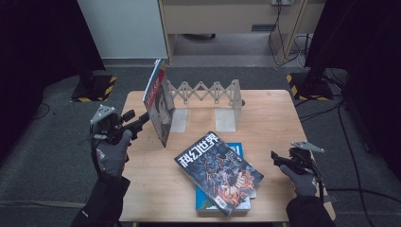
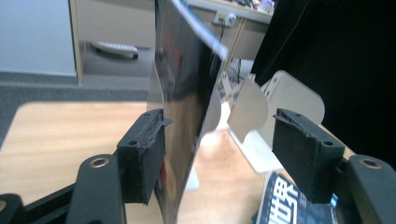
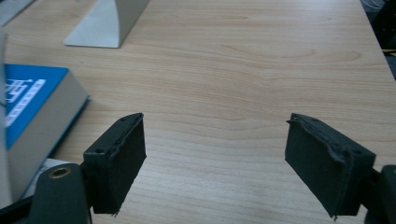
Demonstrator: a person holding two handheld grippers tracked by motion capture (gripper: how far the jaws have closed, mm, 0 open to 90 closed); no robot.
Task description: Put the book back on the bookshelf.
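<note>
In the left gripper view the upright magazine (image 2: 184, 93) was blurred and ran off the top and bottom edges, its cover unreadable, and it hid part of the expanding book rack (image 2: 280, 102). In the high view the science-fiction magazine (image 1: 220, 171) covered most of the blue book (image 1: 235, 149). In the right gripper view that book's left part was cut off.

The magazine (image 1: 160, 105) stands upright on its lower edge left of centre in the high view, against the left plate of the bookend (image 1: 208, 101), tilted slightly with its top toward the upper left. Its cover is red and grey with a portrait, and the spine edge shows blue and white. In the left gripper view it rises edge-on up the middle of the frame (image 2: 187, 93), glossy and dark, its top corner curling right.
</note>
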